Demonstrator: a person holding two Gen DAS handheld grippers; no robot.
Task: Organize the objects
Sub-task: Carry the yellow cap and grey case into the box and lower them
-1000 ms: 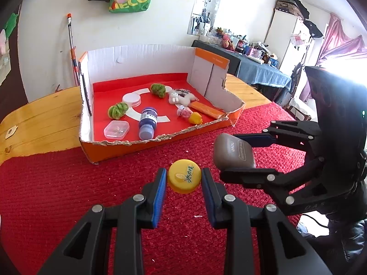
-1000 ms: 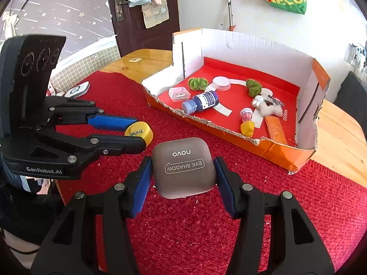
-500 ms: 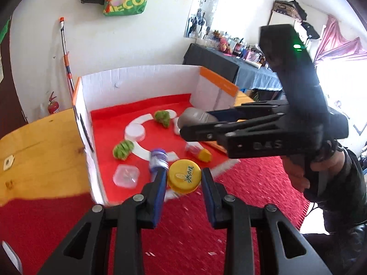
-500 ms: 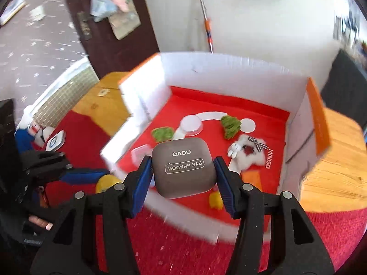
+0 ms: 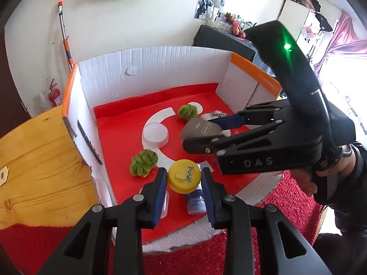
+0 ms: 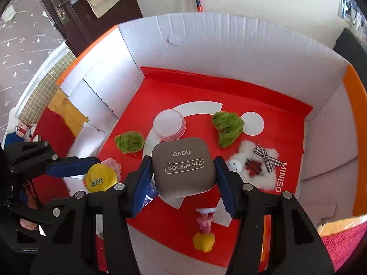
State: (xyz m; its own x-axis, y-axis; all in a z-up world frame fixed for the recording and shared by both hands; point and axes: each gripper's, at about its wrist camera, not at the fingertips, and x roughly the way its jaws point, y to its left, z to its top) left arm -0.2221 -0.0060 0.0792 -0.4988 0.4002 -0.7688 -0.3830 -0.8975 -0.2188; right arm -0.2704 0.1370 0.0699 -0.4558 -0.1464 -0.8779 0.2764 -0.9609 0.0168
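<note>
A blue bottle [image 5: 194, 200] sits mostly hidden, perhaps capless.

white wall [image 5: 119, 27], dark door [image 6: 75, 6], sunlit pink curtain [image 5: 344, 43]

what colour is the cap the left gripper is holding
Yellow cap, with dark writing on top; clearest in the left wrist view.

Eye-shadow case [image 6: 184, 167] — "novo", "EYE SHADOW"; box floor [image 6: 281, 177] — "MINISO".
</note>
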